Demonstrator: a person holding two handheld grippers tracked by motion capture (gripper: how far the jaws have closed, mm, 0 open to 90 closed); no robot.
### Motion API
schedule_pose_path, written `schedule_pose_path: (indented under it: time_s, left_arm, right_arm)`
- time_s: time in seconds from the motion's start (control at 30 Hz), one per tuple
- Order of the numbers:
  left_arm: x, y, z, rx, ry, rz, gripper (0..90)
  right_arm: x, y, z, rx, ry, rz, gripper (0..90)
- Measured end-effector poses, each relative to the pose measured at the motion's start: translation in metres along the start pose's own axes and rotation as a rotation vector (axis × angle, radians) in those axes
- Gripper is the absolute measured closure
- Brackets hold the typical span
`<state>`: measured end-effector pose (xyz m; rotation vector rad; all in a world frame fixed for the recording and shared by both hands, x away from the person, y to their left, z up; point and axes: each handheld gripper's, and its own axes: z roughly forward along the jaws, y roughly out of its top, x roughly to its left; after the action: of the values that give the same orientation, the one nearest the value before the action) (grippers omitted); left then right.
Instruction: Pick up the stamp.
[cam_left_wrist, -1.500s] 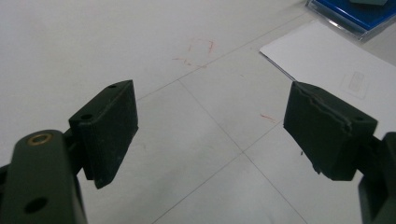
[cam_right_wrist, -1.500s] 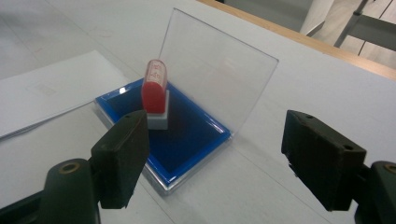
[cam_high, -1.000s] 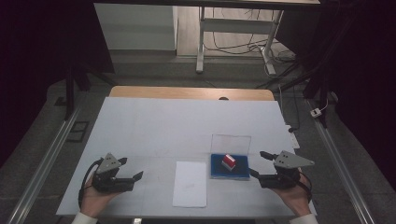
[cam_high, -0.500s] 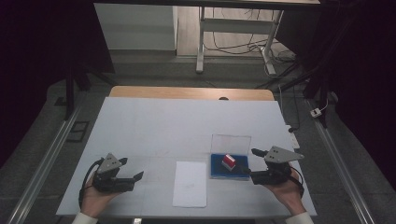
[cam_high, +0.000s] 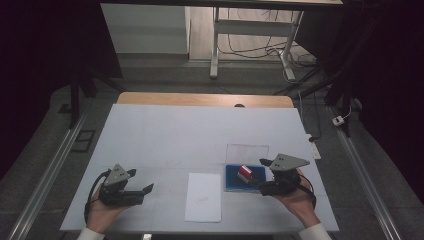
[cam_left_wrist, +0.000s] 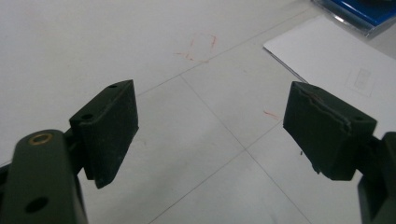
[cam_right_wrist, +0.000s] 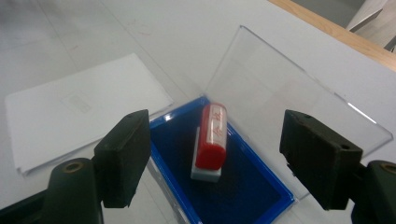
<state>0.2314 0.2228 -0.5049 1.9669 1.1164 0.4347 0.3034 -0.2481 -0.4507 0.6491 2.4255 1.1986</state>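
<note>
A red stamp (cam_high: 245, 173) with a white base lies on its side in a blue ink pad (cam_high: 234, 184). The pad's clear lid (cam_high: 247, 151) is laid open behind it. My right gripper (cam_high: 259, 175) is just right of the pad, open, with its jaws pointing at the stamp. In the right gripper view the stamp (cam_right_wrist: 211, 137) lies ahead between the two jaws of that gripper (cam_right_wrist: 217, 140), untouched, on the blue pad (cam_right_wrist: 252, 186). My left gripper (cam_high: 146, 189) rests open at the front left, with bare table between its jaws (cam_left_wrist: 210, 121).
A white sheet of paper (cam_high: 203, 197) lies flat on the white table (cam_high: 165, 135) just left of the ink pad, between the two grippers. The paper's corner (cam_left_wrist: 336, 60) shows ahead of the left gripper. A wooden strip (cam_high: 200, 99) runs along the table's far edge.
My right gripper has moved left, closer to the ink pad and stamp. The left gripper has stayed put.
</note>
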Motion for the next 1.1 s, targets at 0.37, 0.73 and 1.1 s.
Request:
schedule_pose_path:
  time_s: [0.37, 0.73, 1.1]
  left_arm:
    - [0.000, 0.000, 0.002, 0.005, 0.001, 0.006, 18.4]
    - [-0.001, -0.001, 0.005, 0.019, 0.006, 0.016, 18.4]
    - [-0.002, -0.001, 0.006, 0.029, 0.007, 0.025, 18.4]
  right_arm:
    - [0.002, 0.018, 0.019, 0.056, -0.012, -0.008, 26.3]
    - [0.002, 0.012, 0.034, 0.117, -0.009, -0.020, 30.3]
    - [0.000, 0.009, 0.042, 0.161, 0.006, -0.002, 37.6]
